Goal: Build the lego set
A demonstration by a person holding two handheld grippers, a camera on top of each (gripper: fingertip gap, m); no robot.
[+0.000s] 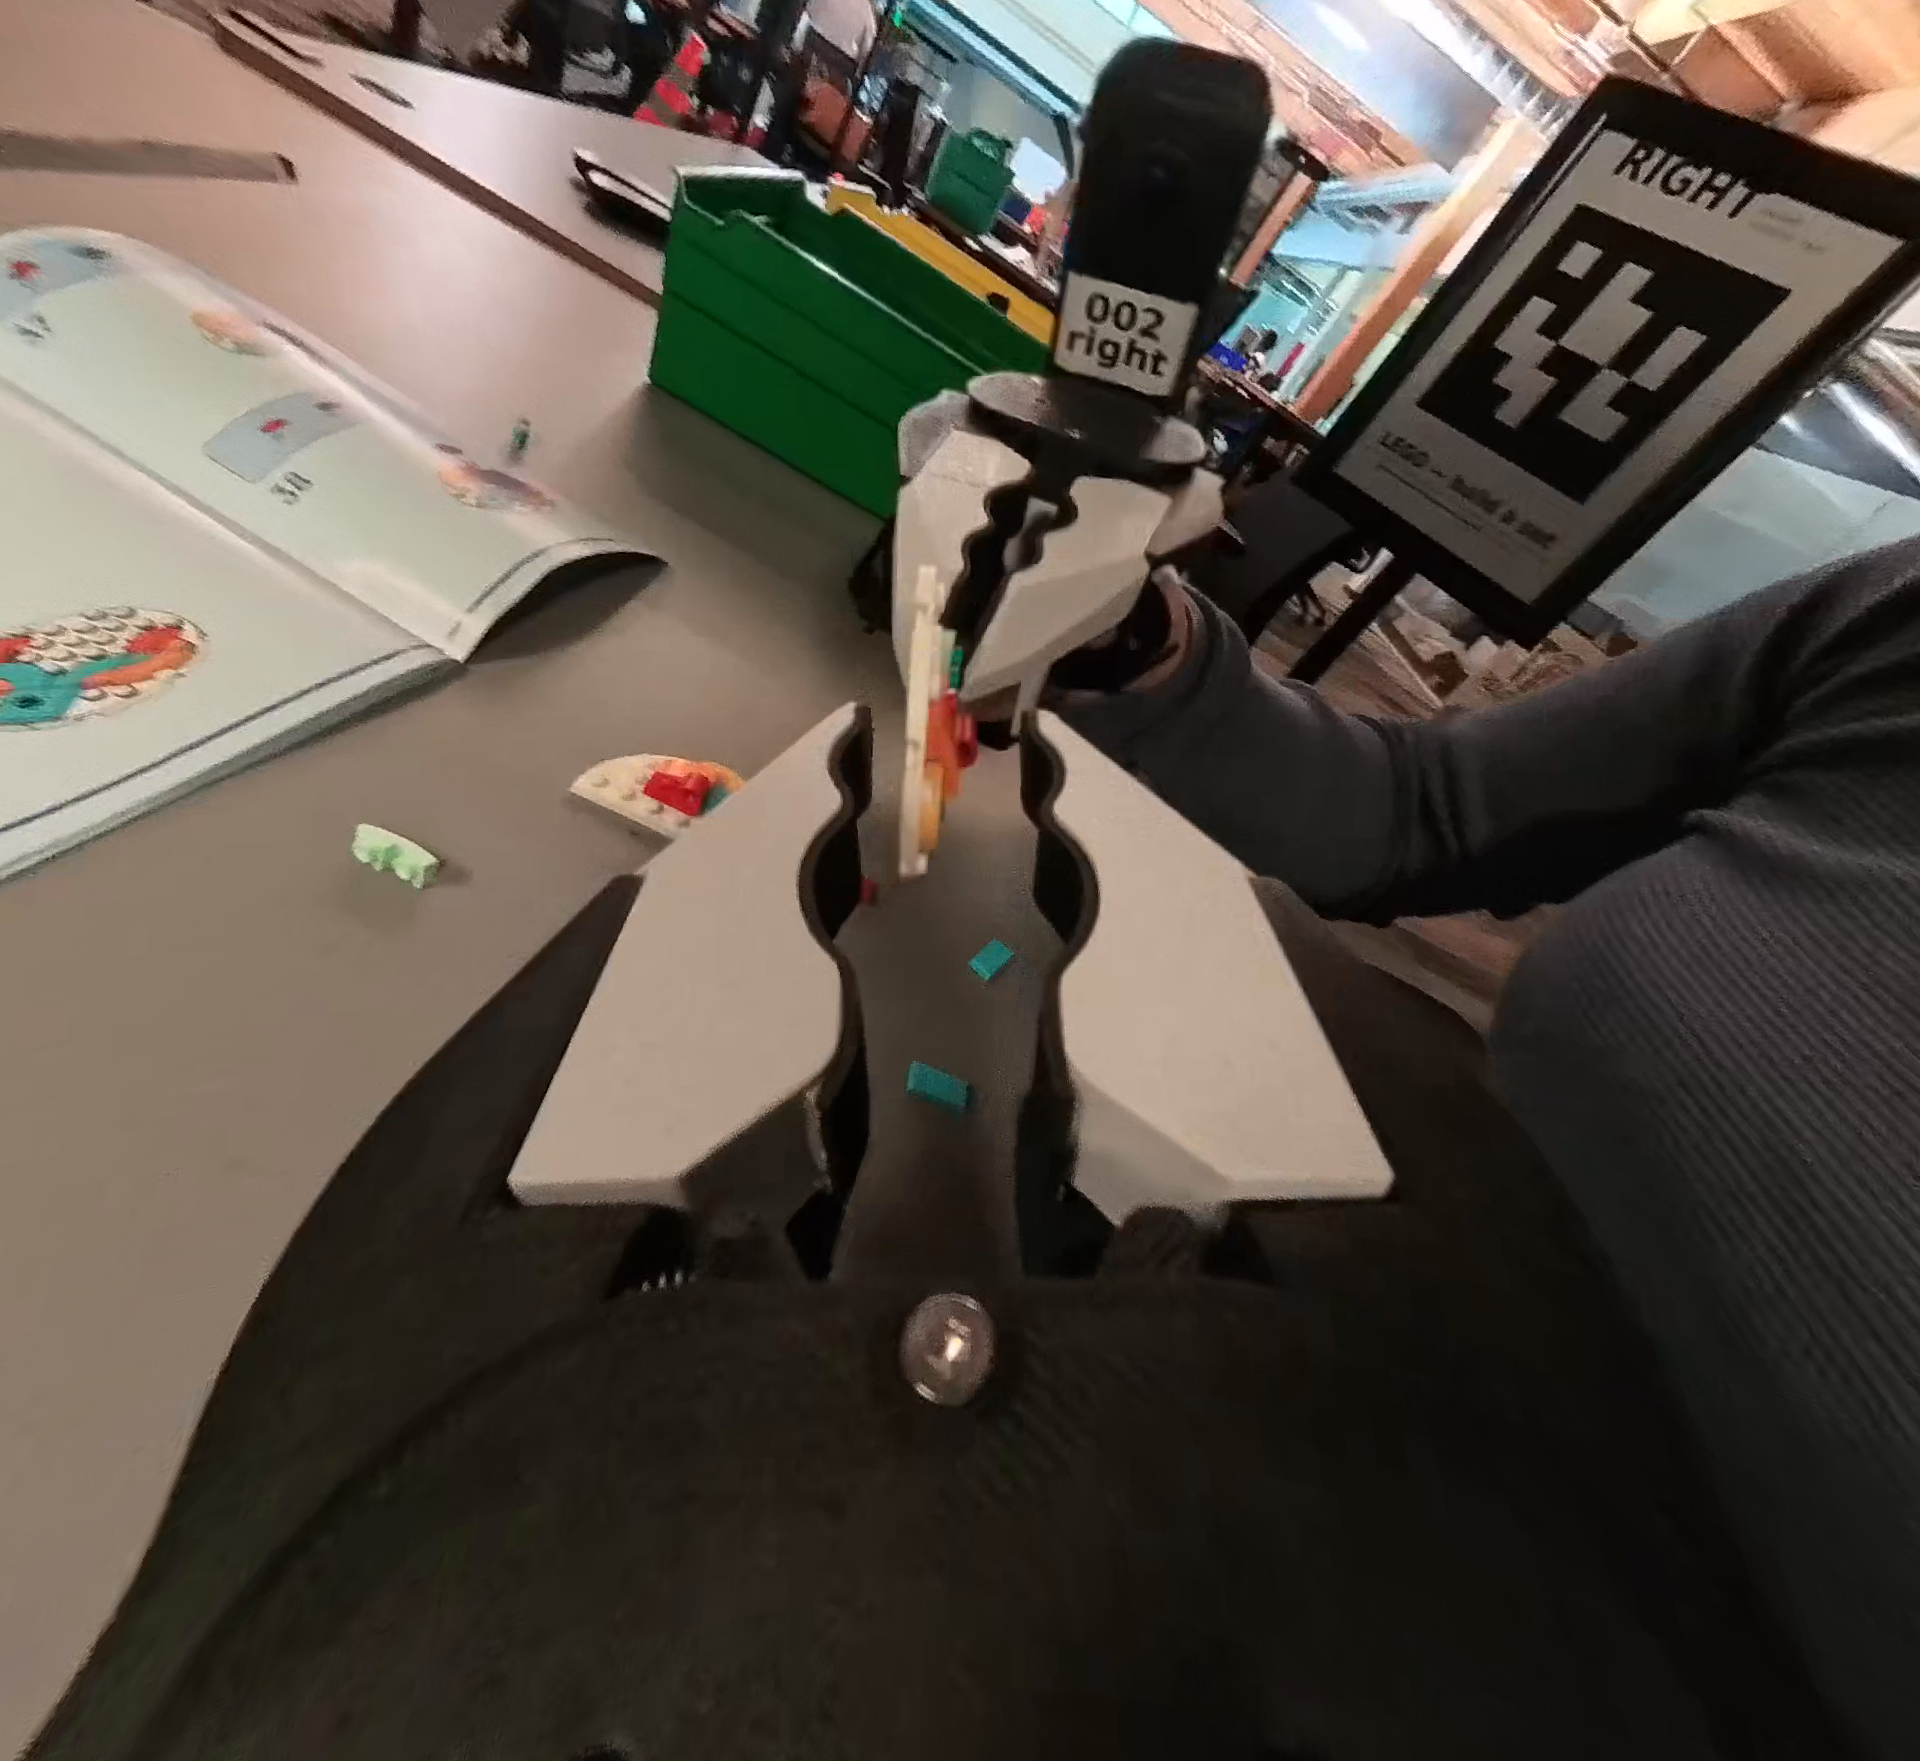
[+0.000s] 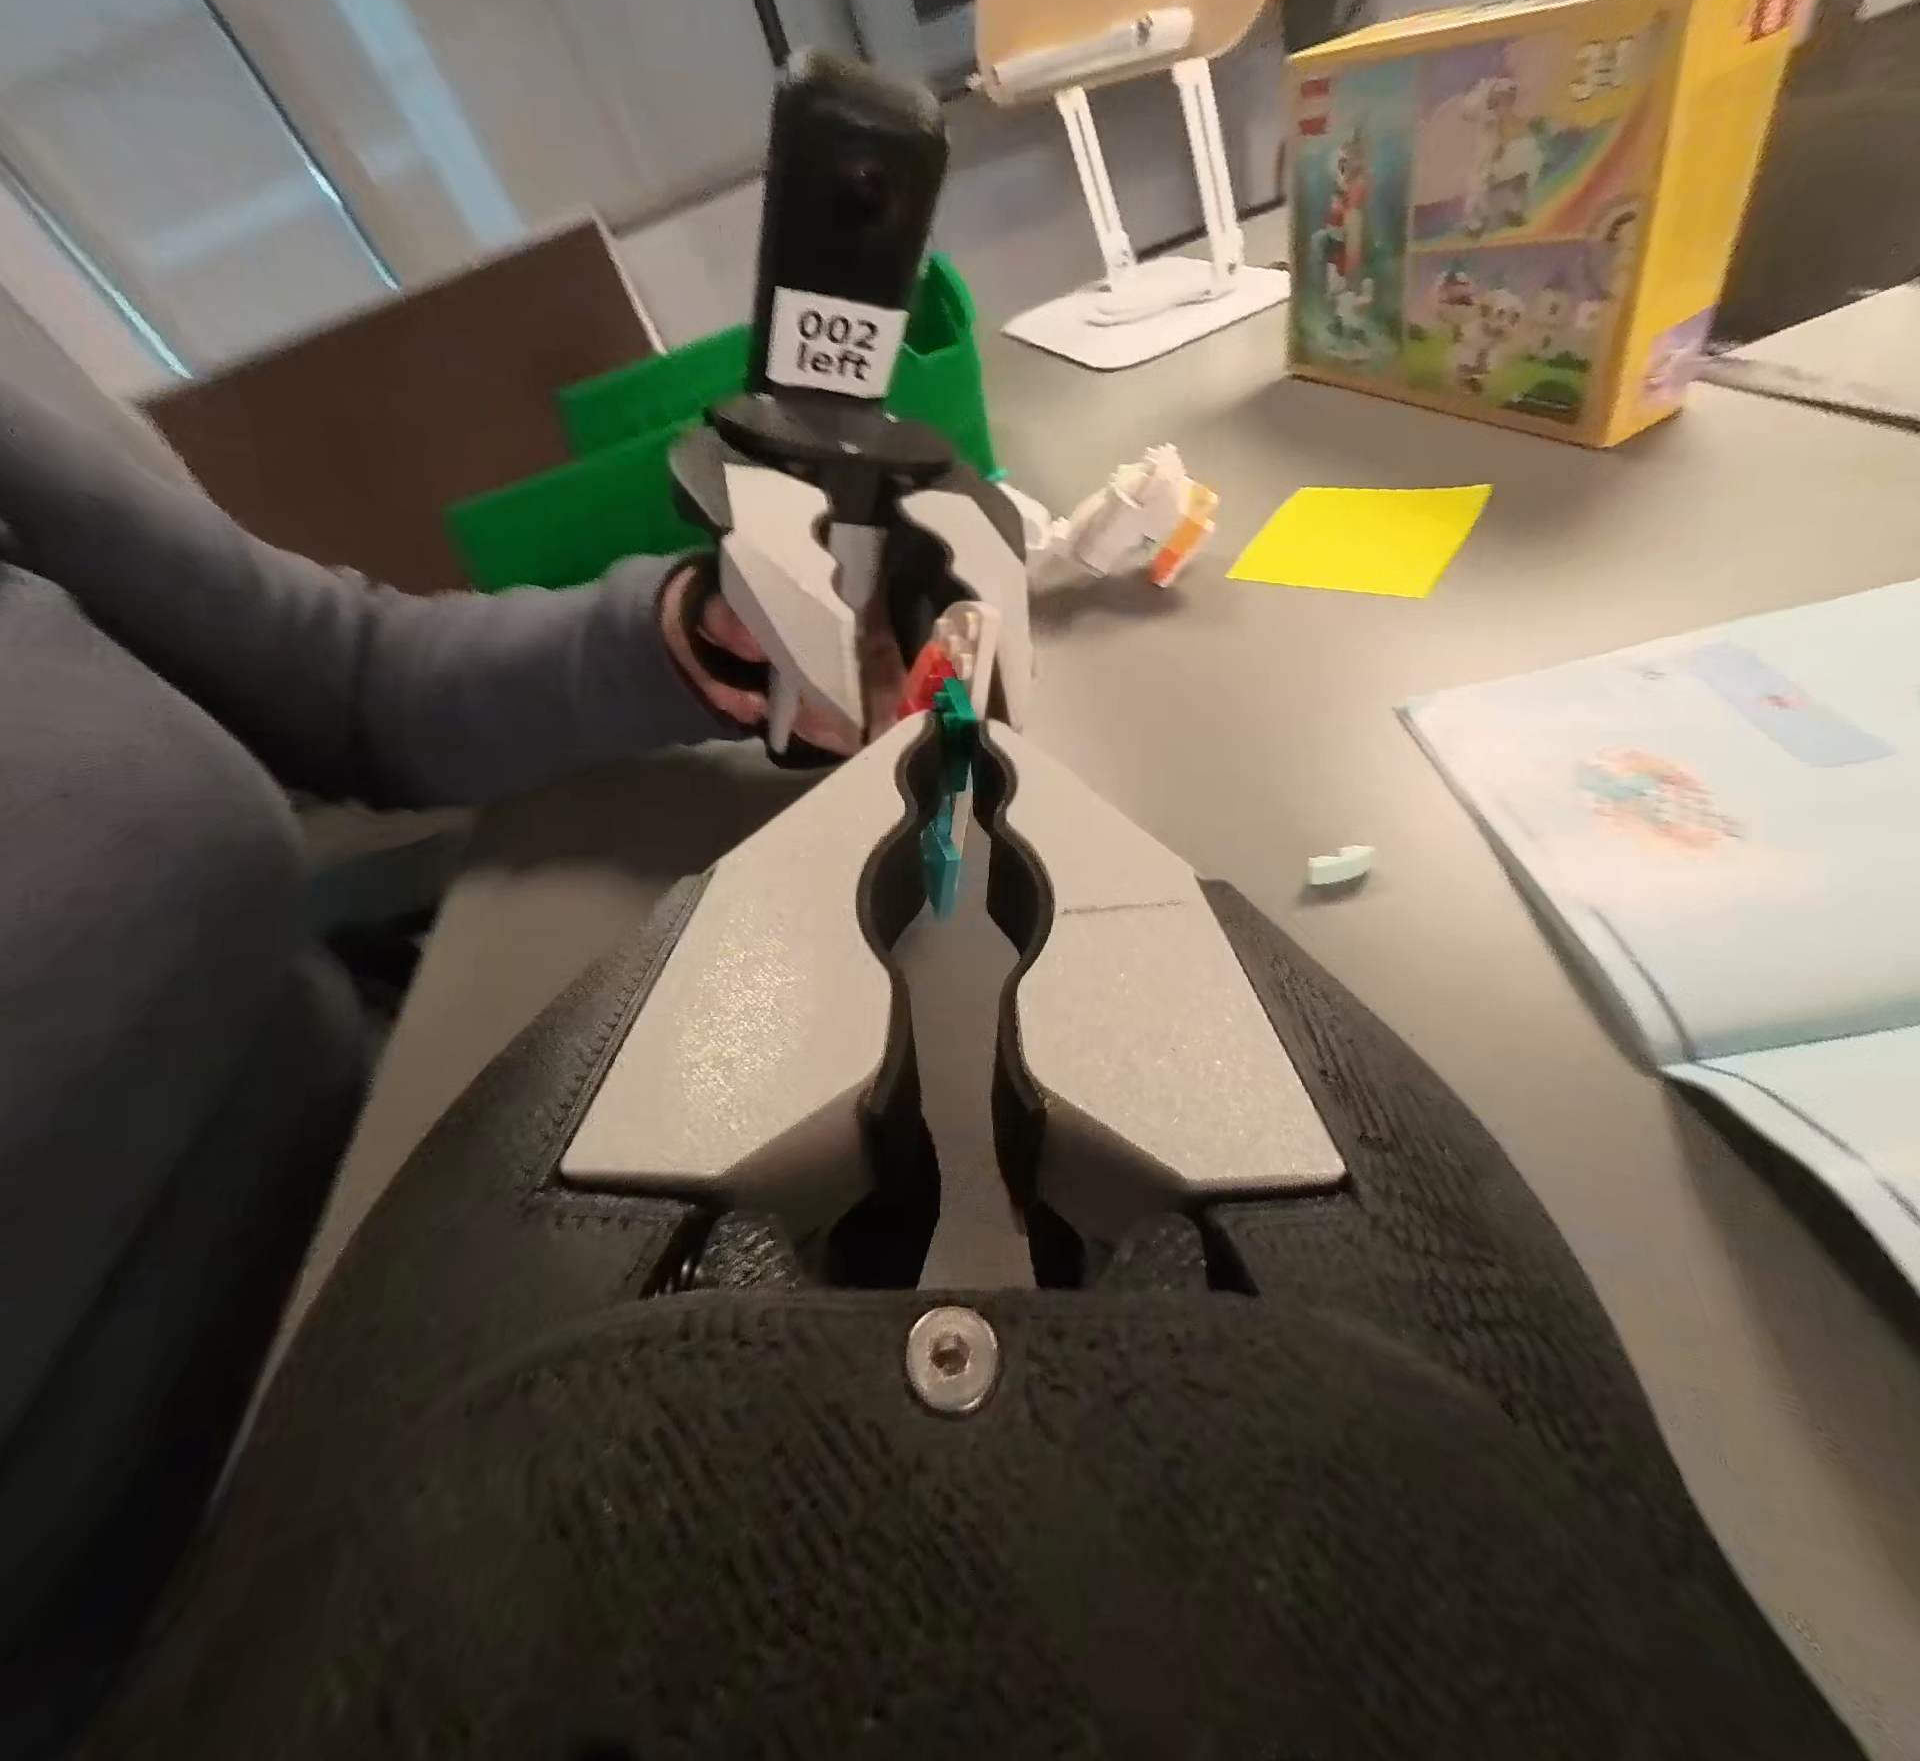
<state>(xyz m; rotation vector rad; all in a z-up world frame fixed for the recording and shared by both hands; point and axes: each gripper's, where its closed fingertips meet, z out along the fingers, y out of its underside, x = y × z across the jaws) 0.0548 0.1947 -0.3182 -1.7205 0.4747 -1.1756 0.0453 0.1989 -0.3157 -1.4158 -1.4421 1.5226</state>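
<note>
Left gripper (image 1: 945,724): fingers spread wide, nothing between the pads. It is held above the desk (image 1: 260,1036), tips just short of the assembly that the other tool carries.

Right gripper (image 2: 948,735): fingers drawn narrow, pinched on a small lego assembly (image 1: 928,755), a white plate held on edge, upright in the air, with orange, red and teal pieces on its face. From the right wrist view the teal part (image 2: 948,838) sits in the slot between the fingers, and red and white bits stick out past the tips. The two grippers face each other over the desk's near edge. A dark-sleeved arm (image 1: 1455,776) runs back from the right tool.

On the desk under the left gripper: two loose teal tiles (image 1: 938,1085), apart from each other. Toward the middle, a second white plate with red and orange pieces (image 1: 665,786) lies flat, and a pale green curved brick (image 1: 395,854) lies near the open instruction booklet (image 1: 260,568). The booklet spreads along one side edge.

Farther back: green bins (image 1: 821,340) stand stacked, with a yellow one behind. A white lego figure (image 2: 1132,516) lies on its side near a yellow paper square (image 2: 1361,537). The yellow set box (image 2: 1538,205) stands toward the far edge, a white stand (image 2: 1143,277) beside it. A black-framed marker board (image 1: 1621,350) stands off the desk's corner.
</note>
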